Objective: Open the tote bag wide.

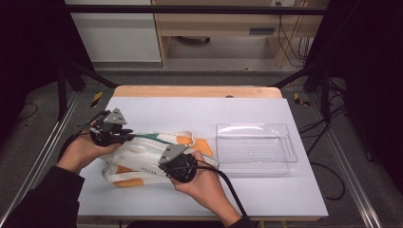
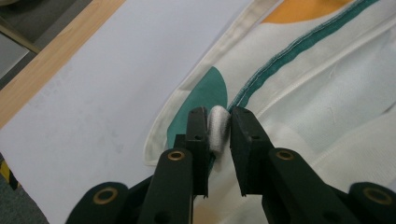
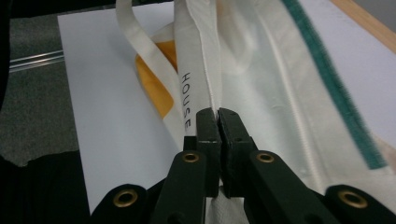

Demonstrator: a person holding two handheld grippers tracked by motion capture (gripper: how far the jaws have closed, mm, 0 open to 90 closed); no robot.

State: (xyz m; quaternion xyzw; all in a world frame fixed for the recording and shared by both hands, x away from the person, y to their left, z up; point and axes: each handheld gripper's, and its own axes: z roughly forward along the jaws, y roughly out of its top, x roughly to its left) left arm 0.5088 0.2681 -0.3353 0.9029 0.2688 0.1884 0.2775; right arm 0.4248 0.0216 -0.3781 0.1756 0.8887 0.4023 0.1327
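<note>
A cream cloth bag (image 1: 142, 154) with orange patches, a teal stripe and the word HOUSE on a strap lies crumpled on the white table at front left. My left gripper (image 1: 134, 138) is at the bag's upper left edge. In the left gripper view its jaws (image 2: 218, 126) pinch a small raised fold of the bag (image 2: 327, 93) beside a teal patch. My right gripper (image 1: 160, 160) is at the bag's near side. In the right gripper view its jaws (image 3: 218, 119) are shut on a seam of the bag (image 3: 261, 70) next to the lettered strap (image 3: 186, 100).
A clear plastic tray (image 1: 256, 126) stands to the right of the bag, with nothing in it. The white table sheet (image 1: 190, 111) ends at a wooden strip along the far side. Black frame posts flank the table.
</note>
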